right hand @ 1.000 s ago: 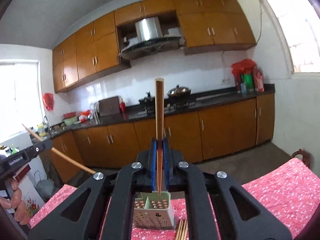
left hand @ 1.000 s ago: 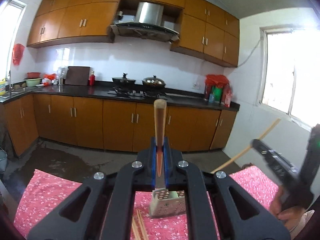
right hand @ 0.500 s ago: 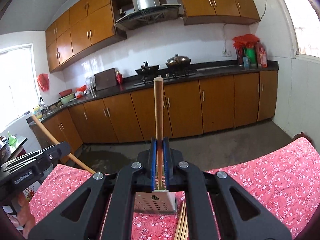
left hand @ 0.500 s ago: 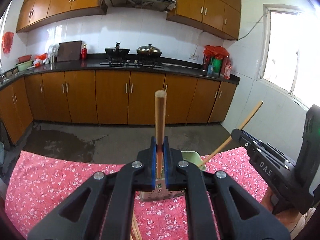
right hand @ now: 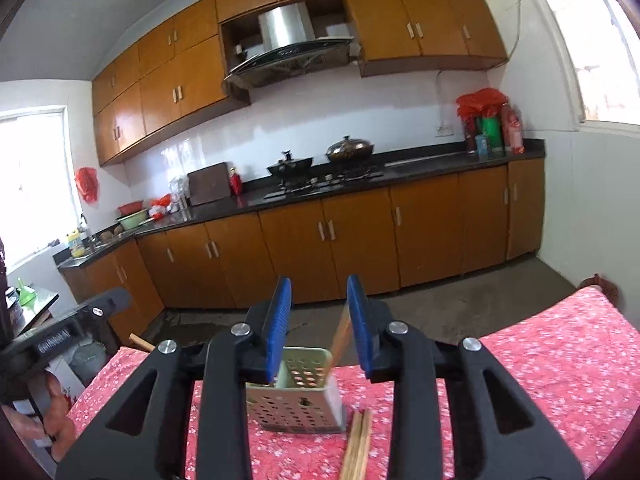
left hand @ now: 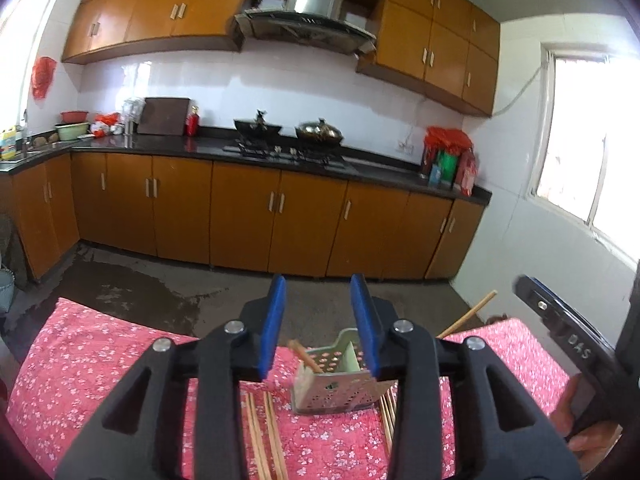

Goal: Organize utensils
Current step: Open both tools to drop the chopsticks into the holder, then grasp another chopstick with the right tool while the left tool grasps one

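Both tongs, left (left hand: 319,326) and right (right hand: 319,326), have released chopsticks into the holder (left hand: 340,376), now gaping; loose chopsticks (left hand: 264,436) lie lengthwise below the left.

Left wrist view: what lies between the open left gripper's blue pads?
The perforated green utensil holder on red floral cloth, one wooden chopstick leaning inside it.

Home kitchen. Orange-brown wood cabinets (left hand: 248,212) run under a dark countertop (left hand: 208,146), with matching wall cabinets (right hand: 180,88) above. Steel range hood (left hand: 312,12) hangs over a gas hob carrying two lidded pots (right hand: 348,148). White tiled backsplash, windows either side — near table wears a red floral cloth (right hand: 560,360).
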